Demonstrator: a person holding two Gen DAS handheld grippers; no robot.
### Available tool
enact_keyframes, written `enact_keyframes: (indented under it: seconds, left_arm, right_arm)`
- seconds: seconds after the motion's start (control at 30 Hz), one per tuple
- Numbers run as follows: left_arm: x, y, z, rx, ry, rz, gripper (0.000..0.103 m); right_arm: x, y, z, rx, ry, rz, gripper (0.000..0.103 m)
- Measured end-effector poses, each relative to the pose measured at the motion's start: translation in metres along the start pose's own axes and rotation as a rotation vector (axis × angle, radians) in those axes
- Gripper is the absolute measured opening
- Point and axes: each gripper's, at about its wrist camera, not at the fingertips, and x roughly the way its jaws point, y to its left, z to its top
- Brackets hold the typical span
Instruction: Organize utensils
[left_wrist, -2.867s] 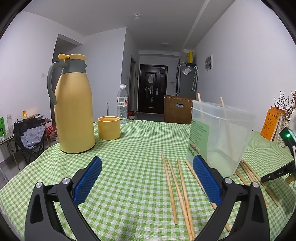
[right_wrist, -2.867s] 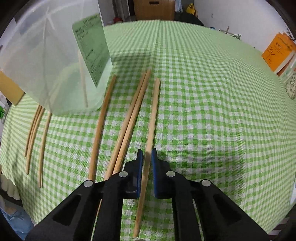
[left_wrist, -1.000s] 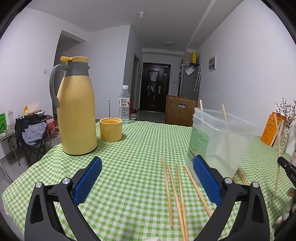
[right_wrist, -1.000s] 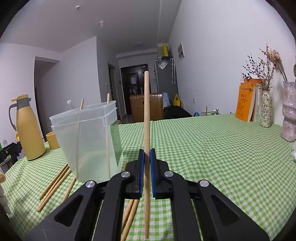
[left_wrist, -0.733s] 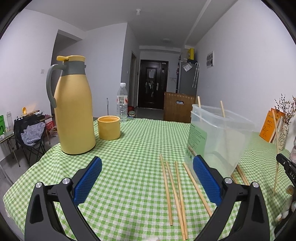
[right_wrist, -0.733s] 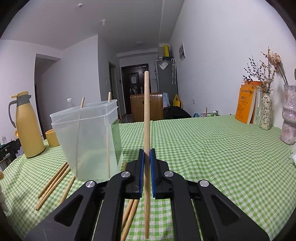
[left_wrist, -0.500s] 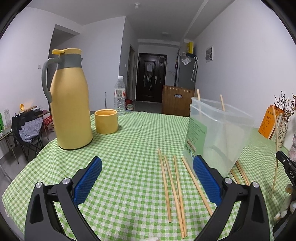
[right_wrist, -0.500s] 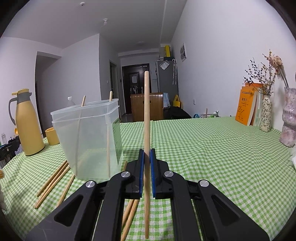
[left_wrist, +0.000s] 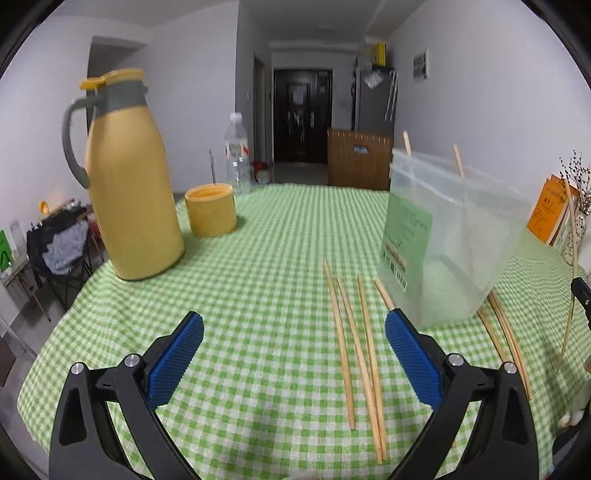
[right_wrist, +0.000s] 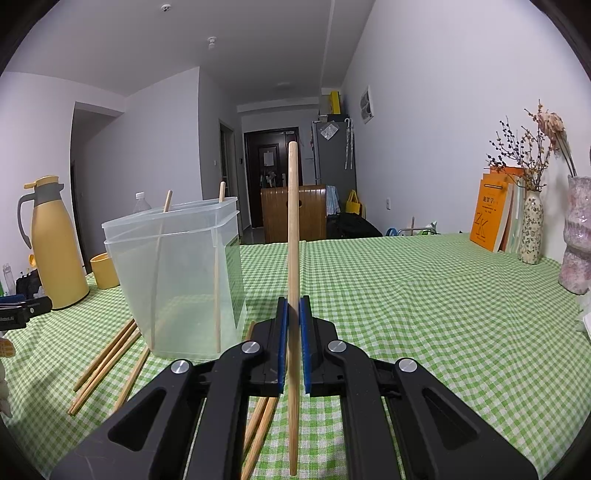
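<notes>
The table (right_wrist: 424, 288), covered in a green checked cloth, carries the work; its near edge shows in the left wrist view, and its right side is bare out to the books (right_wrist: 495, 210) and vases (right_wrist: 532, 229) at the far edge. The clear plastic container (right_wrist: 177, 280) stands upright left of the right gripper's line, mouth open upward, with two chopsticks already leaning inside. The yellow thermos (left_wrist: 129, 184) and yellow cup (left_wrist: 211, 208) stand well apart from it on the left. The right gripper (right_wrist: 291, 332) is closed firmly on one chopstick (right_wrist: 293, 229), held near upright, pinched below its middle so most of its length rises above the jaws and a short tail hangs below. The left gripper (left_wrist: 295, 354) has its fingers spread wide with nothing between them, low over the cloth. Loose chopsticks (left_wrist: 354, 332) lie flat just beside the container on both sides. Judgement: the step in hand is carrying the held stick to the container. It is done well by raising the lower tip above the rim, moving left until it stands over the opening, lowering it inside, then releasing. The rim is the edge to watch; a low pass could knock the light container over. Clearance above the container appears unobstructed.
</notes>
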Motion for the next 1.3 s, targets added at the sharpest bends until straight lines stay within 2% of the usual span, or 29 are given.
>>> enact_keyframes:
  seconds: [0.23,0.43,0.63,0.7,0.87,1.03,1.2,1.3]
  left_arm:
    - [0.023,-0.004,0.003,0.042,0.151,-0.003,0.096]
    - [0.043,-0.013,0.005,0.08,0.243,-0.017,0.092]
    - [0.074,-0.023,0.011,0.076,0.353,-0.044,0.075]
    - [0.083,-0.026,0.014,0.076,0.376,-0.036,0.065]
    - [0.105,-0.031,0.019,0.064,0.45,-0.06,0.051]
    - [0.122,-0.037,0.019,0.064,0.497,-0.069,0.05]
    - [0.134,-0.039,0.016,0.077,0.532,-0.062,0.031]
    - [0.141,-0.039,0.013,0.08,0.543,-0.062,0.028]
  right_arm:
    - [0.0,0.001,0.0,-0.008,-0.001,0.003,0.007]
    - [0.0,0.002,0.0,-0.01,0.002,0.011,0.007]
    - [-0.001,0.003,0.0,-0.019,0.005,0.016,0.007]
    - [0.0,0.005,0.0,-0.029,0.006,0.014,0.007]
    - [0.0,0.008,0.0,-0.045,0.009,0.018,0.007]
    - [0.0,0.006,0.0,-0.044,0.008,0.028,0.007]
    - [0.0,0.008,0.0,-0.046,0.009,0.037,0.007]
    - [0.0,0.008,-0.001,-0.046,0.009,0.041,0.007]
